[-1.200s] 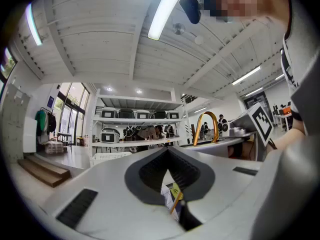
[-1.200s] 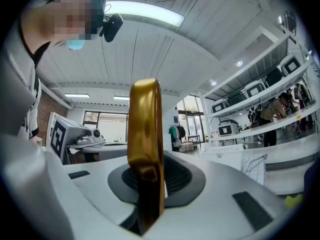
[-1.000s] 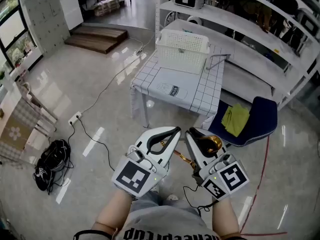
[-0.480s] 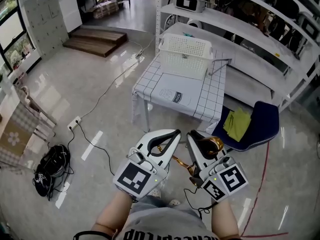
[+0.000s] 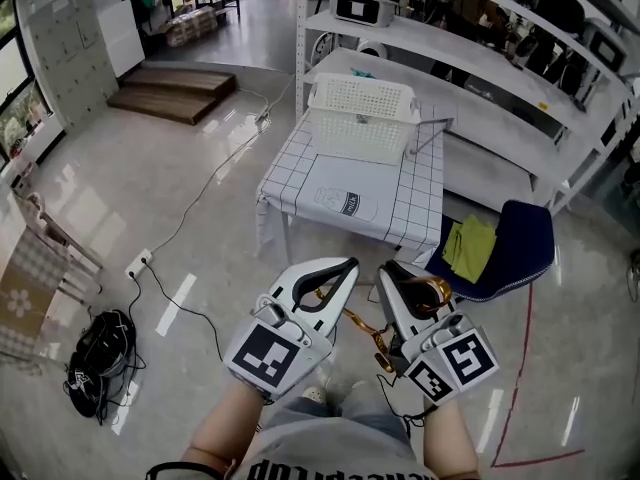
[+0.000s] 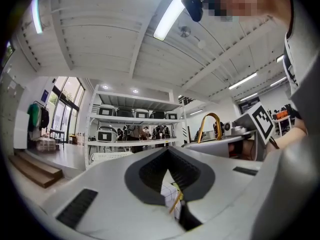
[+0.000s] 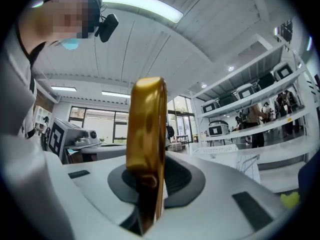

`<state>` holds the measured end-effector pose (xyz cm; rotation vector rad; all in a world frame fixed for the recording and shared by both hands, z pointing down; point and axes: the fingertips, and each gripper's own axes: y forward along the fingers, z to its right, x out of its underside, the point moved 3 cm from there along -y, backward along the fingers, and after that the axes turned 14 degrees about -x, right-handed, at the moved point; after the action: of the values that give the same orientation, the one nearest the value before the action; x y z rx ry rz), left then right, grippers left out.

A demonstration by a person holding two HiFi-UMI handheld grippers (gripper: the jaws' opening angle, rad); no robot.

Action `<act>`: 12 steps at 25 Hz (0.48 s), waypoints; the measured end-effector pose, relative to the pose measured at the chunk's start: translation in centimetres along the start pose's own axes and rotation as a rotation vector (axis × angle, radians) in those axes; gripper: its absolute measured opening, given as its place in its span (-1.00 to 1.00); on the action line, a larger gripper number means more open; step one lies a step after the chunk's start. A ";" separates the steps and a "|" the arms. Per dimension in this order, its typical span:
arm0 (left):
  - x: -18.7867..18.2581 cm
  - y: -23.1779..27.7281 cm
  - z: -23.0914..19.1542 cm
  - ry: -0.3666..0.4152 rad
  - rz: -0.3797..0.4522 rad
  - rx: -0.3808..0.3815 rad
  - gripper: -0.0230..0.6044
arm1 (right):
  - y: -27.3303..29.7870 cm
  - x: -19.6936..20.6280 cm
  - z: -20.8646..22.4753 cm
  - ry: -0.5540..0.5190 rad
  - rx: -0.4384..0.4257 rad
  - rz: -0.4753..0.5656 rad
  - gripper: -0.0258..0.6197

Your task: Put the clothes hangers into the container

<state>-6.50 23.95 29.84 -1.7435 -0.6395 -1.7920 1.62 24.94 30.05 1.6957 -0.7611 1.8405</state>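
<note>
I see a wide, shiny floor (image 5: 150,188) running out to long white shelves (image 5: 480,78) along the far right wall. In front of the shelves is a desk (image 5: 400,193) under a white cloth with a dark grid. A white slatted basket (image 5: 360,118) sits on the far end of the desk. A thin grey metal piece (image 5: 430,128) lies just beside the basket on its right; I cannot tell for sure what it is.

By the near right corner of the desk is a blue chair (image 5: 520,243) with a yellow-green cloth (image 5: 470,246) draped on its seat. A black bag (image 5: 95,363) lies on the floor well off to the left, with a cable trailing away from it.

Close to the person's body, well short of the desk, both tools are up in the air side by side with their tips pointing toward the desk. The left tool (image 5: 345,265) has its jaws drawn together, and a thin gold wire is nipped low between them. The right tool (image 5: 392,271) is clamped on the thick gold hook, which stands up between its jaws.

Both pieces belong to the gold hanger (image 5: 362,323). It spans the gap between the two tools and is held off the floor, nowhere near the basket.
</note>
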 end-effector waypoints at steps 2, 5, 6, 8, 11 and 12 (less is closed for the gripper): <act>0.1 0.7 -0.1 -0.006 -0.001 0.008 -0.88 | 0.0 0.1 0.6 0.002 0.010 -0.004 -0.74; 0.3 2.1 -0.3 -0.013 -0.006 0.014 -0.88 | 0.2 0.2 2.0 0.008 0.020 -0.006 -0.74; 0.3 2.6 -0.4 -0.016 -0.008 0.014 -0.88 | 0.2 0.2 2.5 0.009 0.021 -0.006 -0.75; 0.5 3.7 -0.5 -0.017 -0.011 0.011 -0.88 | 0.5 0.2 3.7 0.011 0.017 -0.001 -0.75; 0.7 5.9 -0.7 -0.014 -0.015 -0.001 -0.88 | 0.9 0.2 5.9 0.017 0.002 0.009 -0.74; 0.7 6.7 -0.8 -0.014 -0.015 -0.005 -0.88 | 1.1 0.1 6.7 0.018 -0.004 0.010 -0.74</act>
<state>-2.54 18.45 30.21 -1.7611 -0.6560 -1.7943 5.52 19.41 30.42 1.6728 -0.7670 1.8575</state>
